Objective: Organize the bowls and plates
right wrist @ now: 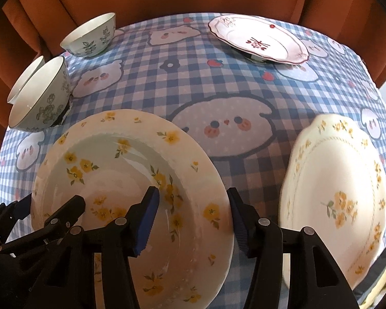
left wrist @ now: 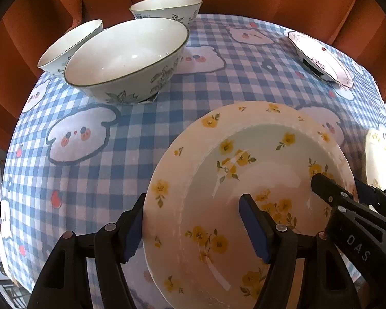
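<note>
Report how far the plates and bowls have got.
Done: nothing stacked yet. Three bowls stand apart at the far left, the pink plate and the scalloped yellow plate lie alone.
In hand: left gripper and right gripper each straddle a rim of the yellow-flowered deep plate.
Left: grouping plates together and nesting the bowls.

Three bowls stand on the table: a large bowl (left wrist: 126, 59), a second bowl (left wrist: 69, 45) just behind it and a third bowl (left wrist: 167, 7) farther back. There are three plates: the yellow-flowered deep plate (right wrist: 131, 180), a scalloped yellow-flowered plate (right wrist: 334, 195) and a pink-rimmed plate (right wrist: 260, 38).
</note>
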Available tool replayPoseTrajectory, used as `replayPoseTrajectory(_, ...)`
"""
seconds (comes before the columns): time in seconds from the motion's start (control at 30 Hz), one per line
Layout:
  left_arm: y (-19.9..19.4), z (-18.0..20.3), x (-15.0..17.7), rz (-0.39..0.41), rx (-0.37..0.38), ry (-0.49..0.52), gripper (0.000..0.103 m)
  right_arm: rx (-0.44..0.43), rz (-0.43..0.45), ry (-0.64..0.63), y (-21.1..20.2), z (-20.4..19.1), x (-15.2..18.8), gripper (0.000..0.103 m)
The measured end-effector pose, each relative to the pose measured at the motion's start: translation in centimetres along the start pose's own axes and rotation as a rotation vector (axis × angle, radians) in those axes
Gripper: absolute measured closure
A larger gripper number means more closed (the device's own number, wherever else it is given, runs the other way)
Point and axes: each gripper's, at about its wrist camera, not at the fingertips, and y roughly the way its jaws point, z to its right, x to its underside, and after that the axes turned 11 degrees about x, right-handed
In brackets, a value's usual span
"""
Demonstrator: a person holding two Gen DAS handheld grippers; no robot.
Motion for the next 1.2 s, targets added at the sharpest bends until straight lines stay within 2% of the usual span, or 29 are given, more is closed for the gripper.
replayPoseTrajectory(0.23, -2.2, 0.3, 0.8, 0.003, 0.039, 0.014, 0.032, 0.031, 0.006, 0.009, -2.3, 0.1, 0.8, 0.046)
replayPoseTrajectory(0.57, -4.8, 3.4, 1.4, 0.062, 0.033, 0.023, 0.032, 0.028, 0.055, 0.020, -5.6, 2.7, 1.1, 0.046)
replayPoseTrajectory(0.87, -5.2, 9.0, 1.4, 0.103, -0.008, -0.025, 0.032, -0.027, 0.083, -0.023, -6.1, 8.0, 0.1, 0.046)
replayPoseTrajectory(1.2, -4.0, 15.5, 2.1, 0.116, -0.013, -0.051, 0.032, -0.052, 0.095, -0.044, -5.5, 14.9, -0.4, 0.046)
